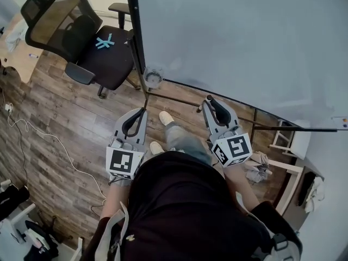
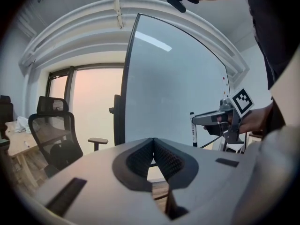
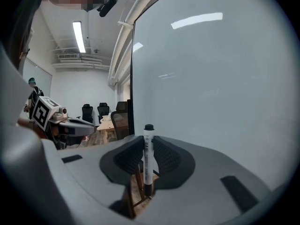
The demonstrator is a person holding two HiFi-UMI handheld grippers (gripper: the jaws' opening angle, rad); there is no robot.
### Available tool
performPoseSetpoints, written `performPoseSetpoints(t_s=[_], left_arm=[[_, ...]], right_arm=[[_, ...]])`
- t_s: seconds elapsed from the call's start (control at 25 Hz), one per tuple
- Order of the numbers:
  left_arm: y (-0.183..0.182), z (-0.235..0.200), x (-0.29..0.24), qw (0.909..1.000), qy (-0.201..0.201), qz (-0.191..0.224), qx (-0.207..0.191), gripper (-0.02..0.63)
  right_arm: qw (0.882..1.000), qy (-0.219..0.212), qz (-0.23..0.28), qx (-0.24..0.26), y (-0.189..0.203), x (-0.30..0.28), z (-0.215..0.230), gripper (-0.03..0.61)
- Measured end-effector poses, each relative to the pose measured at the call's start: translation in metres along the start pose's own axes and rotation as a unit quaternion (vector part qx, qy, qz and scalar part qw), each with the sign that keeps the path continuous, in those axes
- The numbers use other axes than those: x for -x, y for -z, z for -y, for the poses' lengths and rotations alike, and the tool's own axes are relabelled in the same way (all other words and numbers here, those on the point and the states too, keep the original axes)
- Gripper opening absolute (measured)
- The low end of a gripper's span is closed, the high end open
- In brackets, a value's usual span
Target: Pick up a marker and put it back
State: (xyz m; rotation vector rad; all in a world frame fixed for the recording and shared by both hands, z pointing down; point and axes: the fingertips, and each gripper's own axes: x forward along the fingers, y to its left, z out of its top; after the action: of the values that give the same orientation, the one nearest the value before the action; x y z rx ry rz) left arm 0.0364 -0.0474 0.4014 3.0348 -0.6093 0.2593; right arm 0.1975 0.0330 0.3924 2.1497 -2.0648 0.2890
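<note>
In the head view, a person stands close to a big whiteboard (image 1: 244,37). The person holds the left tool (image 1: 136,121) and the right tool (image 1: 216,110) out in front, over the wood floor (image 1: 65,118). Both tools point toward the board. An office chair (image 1: 81,37) stands off to the left, well away from the tools.

In the left gripper view, the left tool's two black pads are pressed together at the tip. Nothing sits between them, so this tool is closed and carries nothing. Farther off in this view, the right tool is held up near the board with a marker (image 2: 193,129) standing up in its tip.

In the right gripper view, the marker stands straight up between the right tool's pads, cap at the top. The pads squeeze it from both sides, so this tool has a firm hold on it. The board is just beside the marker, on the right. The marker does not look like it is touching the board or resting on anything.

So the first part of the job looks done, because the marker is picked up and in the air. The second part is still left, which is putting it back. None of the views shows clearly where it belongs.
</note>
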Motion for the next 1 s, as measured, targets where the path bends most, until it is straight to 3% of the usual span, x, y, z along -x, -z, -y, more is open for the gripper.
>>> performPoseSetpoints(t_s=[0.48, 1.0], left_arm=[[0.01, -0.043, 0.026, 0.9966, -0.079, 0.0, 0.023, 0.009], [0.015, -0.091, 0.051, 0.9836, -0.175, 0.006, 0.044, 0.009]], right_arm=[[0.997, -0.072, 0.016, 0.03, -0.041, -0.061, -0.028, 0.08], [0.985, -0.16, 0.027, 0.066, -0.07, -0.129, -0.064, 0.08]])
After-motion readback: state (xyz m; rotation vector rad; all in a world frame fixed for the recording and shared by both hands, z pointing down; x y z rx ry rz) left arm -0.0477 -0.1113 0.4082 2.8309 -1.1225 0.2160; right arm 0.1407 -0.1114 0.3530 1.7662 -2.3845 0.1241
